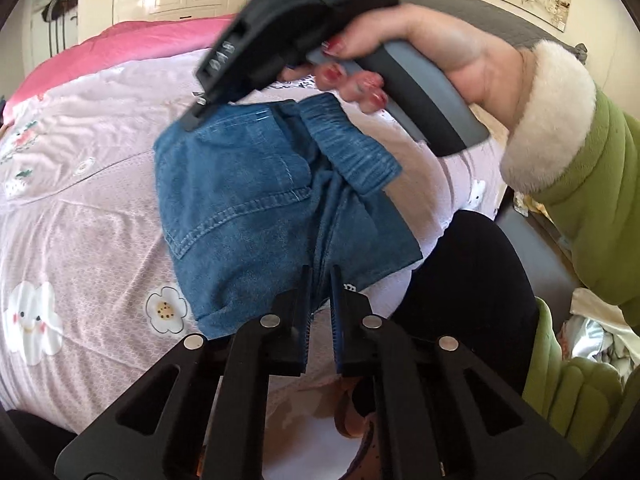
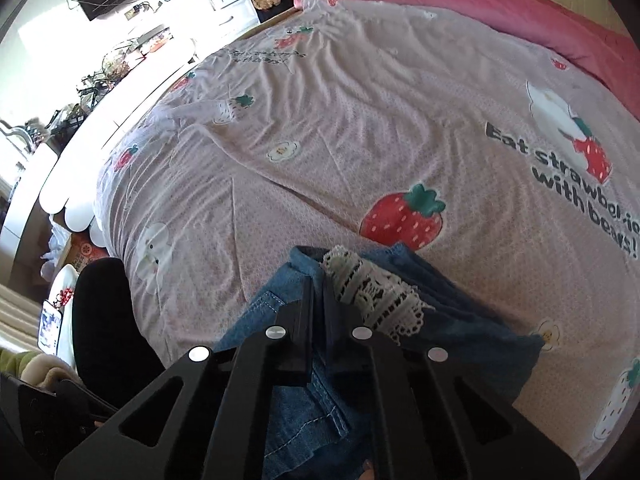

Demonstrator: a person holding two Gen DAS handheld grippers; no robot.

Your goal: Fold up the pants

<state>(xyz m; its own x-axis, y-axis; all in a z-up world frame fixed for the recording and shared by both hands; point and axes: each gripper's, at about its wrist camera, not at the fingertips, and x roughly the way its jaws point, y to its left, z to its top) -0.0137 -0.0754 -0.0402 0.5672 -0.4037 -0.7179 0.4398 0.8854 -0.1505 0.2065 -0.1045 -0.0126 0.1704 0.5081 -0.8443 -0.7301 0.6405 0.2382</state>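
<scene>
Basically, the jeans (image 1: 256, 208) lay bunched on the bed sheet (image 1: 80, 208), near the bed edge closest to the person, directly ahead of both tools.

Left wrist view: left tool (image 1: 319, 280) sat at the near hem of the jeans. Fingers were nearly together, only a narrow slot between them, and a fold of denim ran into that slot. Looked clamped on the jeans. The back pocket (image 1: 240, 184) faced up, and the waistband (image 1: 352, 140) was flipped over on the far right side.

The right tool (image 1: 196, 120) showed in the same view, coming in from above at the far end of the jeans, its tip touching the denim near the pocket's top edge. The right hand (image 1: 420, 52) gripped its handle, red nails visible, with a green sleeve (image 1: 592, 208) and fuzzy cream cuff (image 1: 548, 120) behind it.

Right wrist view: right tool (image 2: 318, 292) had its fingers close together too, a strip of denim (image 2: 460, 312) pinched between them. Clamped on the jeans. A patch of white lace trim (image 2: 372, 292) sat just right of the right finger, touching it. The rest of the jeans spread below and to the right of the tool, over the strawberry-print sheet (image 2: 360, 120). A pink blanket (image 2: 480, 4) lay across the far end of the bed.
</scene>
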